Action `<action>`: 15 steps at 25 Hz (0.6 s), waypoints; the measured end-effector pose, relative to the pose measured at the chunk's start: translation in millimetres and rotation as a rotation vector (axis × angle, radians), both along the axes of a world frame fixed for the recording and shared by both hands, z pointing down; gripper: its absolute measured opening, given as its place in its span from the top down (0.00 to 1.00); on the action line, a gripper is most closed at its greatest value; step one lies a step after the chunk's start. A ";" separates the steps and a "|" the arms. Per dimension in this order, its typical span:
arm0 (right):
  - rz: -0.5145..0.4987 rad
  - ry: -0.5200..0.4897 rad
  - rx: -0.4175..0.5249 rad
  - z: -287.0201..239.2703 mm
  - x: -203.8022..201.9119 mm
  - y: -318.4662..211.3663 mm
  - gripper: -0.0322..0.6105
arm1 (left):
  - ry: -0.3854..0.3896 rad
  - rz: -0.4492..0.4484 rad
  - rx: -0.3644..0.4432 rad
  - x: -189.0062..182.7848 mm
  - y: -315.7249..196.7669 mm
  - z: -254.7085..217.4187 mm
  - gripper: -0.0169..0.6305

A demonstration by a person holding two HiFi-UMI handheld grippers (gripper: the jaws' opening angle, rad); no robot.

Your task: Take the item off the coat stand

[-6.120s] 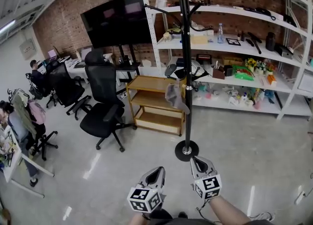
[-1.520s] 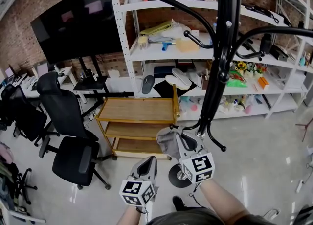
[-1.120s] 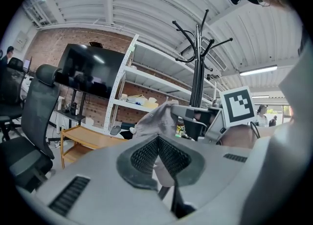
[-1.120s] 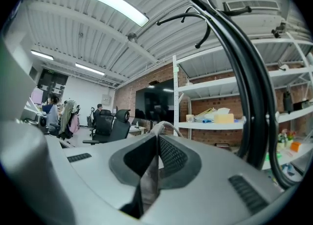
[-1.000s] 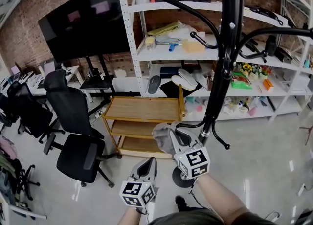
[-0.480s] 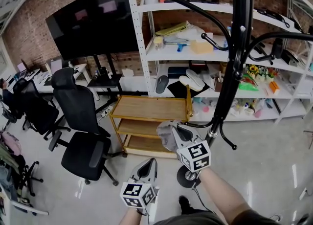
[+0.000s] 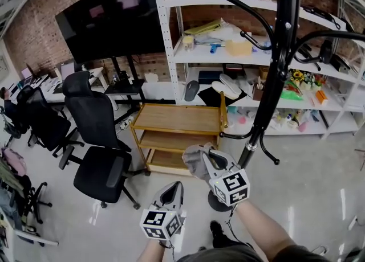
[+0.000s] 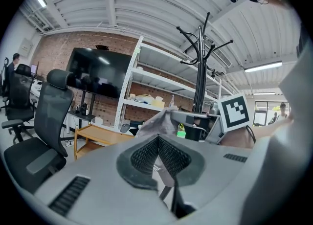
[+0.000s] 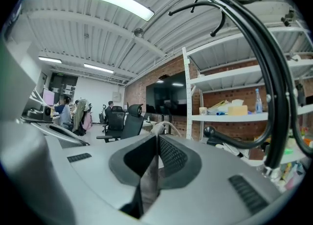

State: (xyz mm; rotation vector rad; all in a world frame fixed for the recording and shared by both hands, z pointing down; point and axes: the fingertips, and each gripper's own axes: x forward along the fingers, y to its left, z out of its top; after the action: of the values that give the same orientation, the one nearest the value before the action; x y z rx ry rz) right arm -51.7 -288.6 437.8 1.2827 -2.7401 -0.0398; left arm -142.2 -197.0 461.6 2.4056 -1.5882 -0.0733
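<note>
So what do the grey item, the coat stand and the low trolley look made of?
Grey item: soft cloth, probably; it bunches and droops in limp folds. Coat stand: likely black painted metal, with thin curved tubes and a slight sheen. Low trolley: wood or wood-look board, warm tan with matte shelves.

Bright, even light from ceiling tubes [image 9: 117, 2]; fisheye-bent edges.

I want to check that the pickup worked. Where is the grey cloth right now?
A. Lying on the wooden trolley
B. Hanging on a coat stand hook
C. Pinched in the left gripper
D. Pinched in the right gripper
D: the right gripper has its jaws closed on the grey cloth, which bunches at their tip beside the coat stand. The left gripper is shut on nothing.
</note>
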 end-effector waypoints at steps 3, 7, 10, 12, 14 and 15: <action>0.007 0.006 -0.023 10.0 3.9 25.1 0.91 | 0.012 0.008 -0.014 1.1 18.1 4.8 0.96; 0.030 0.008 -0.059 26.5 13.3 61.3 0.91 | 0.026 0.038 -0.038 11.5 46.6 18.4 0.96; 0.035 0.017 -0.080 37.9 15.1 86.5 0.91 | 0.039 0.051 -0.050 15.9 61.9 26.8 0.96; 0.026 0.033 -0.090 44.5 14.1 102.8 0.91 | 0.048 0.055 -0.054 18.4 70.0 28.5 0.96; 0.014 0.049 -0.095 49.3 13.8 117.2 0.91 | 0.056 0.060 -0.050 21.9 77.0 27.4 0.96; 0.008 0.056 -0.094 51.0 13.9 123.1 0.91 | 0.058 0.061 -0.047 23.7 79.7 26.4 0.96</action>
State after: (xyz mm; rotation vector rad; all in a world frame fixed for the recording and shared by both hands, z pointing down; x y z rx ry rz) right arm -37.8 -165.5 488.8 1.2489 -2.6556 0.0529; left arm -118.5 -117.3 488.0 2.3919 -1.4735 -0.0925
